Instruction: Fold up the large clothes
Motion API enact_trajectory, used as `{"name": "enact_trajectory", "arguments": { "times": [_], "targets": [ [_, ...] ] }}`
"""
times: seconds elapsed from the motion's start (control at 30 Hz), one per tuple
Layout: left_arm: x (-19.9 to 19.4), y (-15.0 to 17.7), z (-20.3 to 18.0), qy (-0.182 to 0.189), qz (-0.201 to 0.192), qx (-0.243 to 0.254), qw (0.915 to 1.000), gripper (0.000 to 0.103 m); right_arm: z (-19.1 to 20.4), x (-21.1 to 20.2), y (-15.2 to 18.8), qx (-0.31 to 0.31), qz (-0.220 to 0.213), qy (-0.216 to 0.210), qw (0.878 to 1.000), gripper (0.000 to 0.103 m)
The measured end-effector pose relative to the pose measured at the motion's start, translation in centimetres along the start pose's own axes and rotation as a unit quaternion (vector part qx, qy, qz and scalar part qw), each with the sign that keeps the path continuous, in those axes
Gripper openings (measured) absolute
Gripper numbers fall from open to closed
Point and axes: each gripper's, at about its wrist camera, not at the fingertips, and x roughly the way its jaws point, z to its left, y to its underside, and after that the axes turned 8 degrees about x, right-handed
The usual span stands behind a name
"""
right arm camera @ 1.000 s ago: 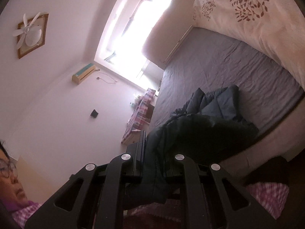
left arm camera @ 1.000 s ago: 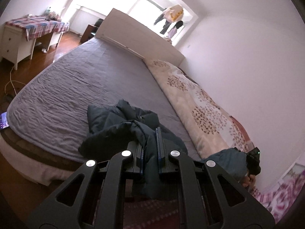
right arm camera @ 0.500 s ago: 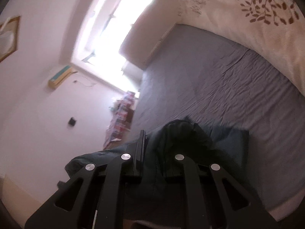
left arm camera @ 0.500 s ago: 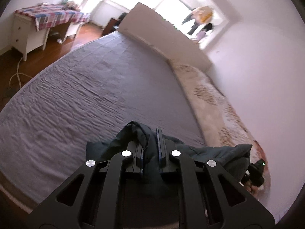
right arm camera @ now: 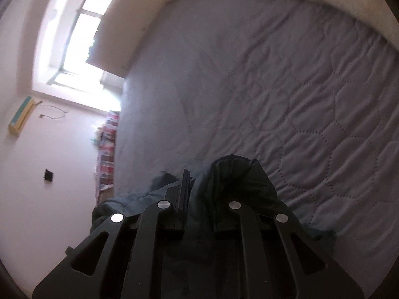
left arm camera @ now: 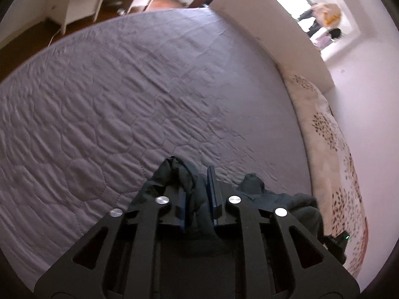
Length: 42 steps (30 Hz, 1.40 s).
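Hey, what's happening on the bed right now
A person is working a dark jacket with two handheld grippers over a grey quilted bed. The left gripper and right gripper each have a bunch of jacket fabric between their jaws, and both pairs of jaws are opening. No fold is made yet.

Daylit, window glare (fisheye-warped, motion-blurred edges)

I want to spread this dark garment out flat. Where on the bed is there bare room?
The grey quilted cover lies bare from the headboard to the dark garment bunched near the jaws. It is crowded along the floral duvet at the wall side.
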Motion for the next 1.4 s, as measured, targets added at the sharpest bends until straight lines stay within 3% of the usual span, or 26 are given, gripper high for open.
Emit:
{"name": "enact_trajectory", "arguments": {
  "times": [0.1, 0.2, 0.23, 0.27, 0.33, 0.53, 0.6, 0.73, 0.83, 1.03, 1.2, 1.3, 1.4],
  "targets": [
    [0.0, 0.0, -0.3, 0.008, -0.001, -0.009, 0.9999, 0.033, 0.1, -0.3, 0.3, 0.002, 0.006, -0.021, 1.000, 0.029],
    [-0.8, 0.2, -1.0, 0.018, -0.008, 0.000, 0.9998, 0.052, 0.4, -1.4, 0.4, 0.004, 0.010, -0.060, 0.998, 0.062],
    [-1.2, 0.2, -1.4, 0.019, -0.015, 0.004, 0.9997, 0.063, 0.7, -1.9, 0.5, 0.003, 0.002, -0.065, 0.998, 0.076],
    [-1.8, 0.3, -1.8, 0.010, -0.030, 0.011, 0.9994, 0.075, 1.0, -2.7, 0.5, -0.003, -0.016, -0.065, 0.998, 0.083],
    [-3.3, 0.2, -2.4, -0.008, -0.062, 0.027, 0.9977, 0.081, 1.4, -3.4, 0.6, -0.010, -0.028, -0.070, 0.997, 0.084],
    [-5.9, 0.5, -3.0, -0.013, -0.066, 0.037, 0.9970, 0.081, 2.1, -5.9, 1.7, -0.021, -0.043, -0.079, 0.996, 0.084],
    [-6.9, 1.5, -3.3, -0.006, -0.061, 0.045, 0.9971, 0.081, 2.8, -6.1, 3.2, -0.045, -0.042, -0.073, 0.995, 0.076],
    [-8.3, 4.8, -3.9, -0.001, -0.044, 0.072, 0.9964, 0.081, 4.4, -6.0, 7.0, -0.110, -0.012, -0.047, 0.993, 0.045],
    [-9.3, 7.9, -4.4, -0.005, -0.038, 0.102, 0.9940, 0.081, 6.5, -4.8, 11.2, -0.185, 0.024, -0.030, 0.982, 0.029],
    [-11.1, 14.2, -5.5, -0.035, -0.038, 0.178, 0.9827, 0.081, 11.8, 0.3, 17.8, -0.296, 0.103, -0.014, 0.950, 0.024],
    [-9.3, 17.4, -5.4, -0.082, -0.005, 0.230, 0.9697, 0.081, 13.9, 7.7, 17.5, -0.314, 0.116, 0.063, 0.940, 0.023],
    [-8.8, 18.6, -5.4, -0.105, -0.006, 0.267, 0.9581, 0.081, 13.5, 11.6, 15.2, -0.285, 0.113, 0.104, 0.946, 0.000],
    [-8.4, 18.9, -5.6, -0.112, -0.007, 0.281, 0.9532, 0.081, 11.8, 13.3, 13.5, -0.220, 0.132, 0.085, 0.963, 0.000]
  ]
}}
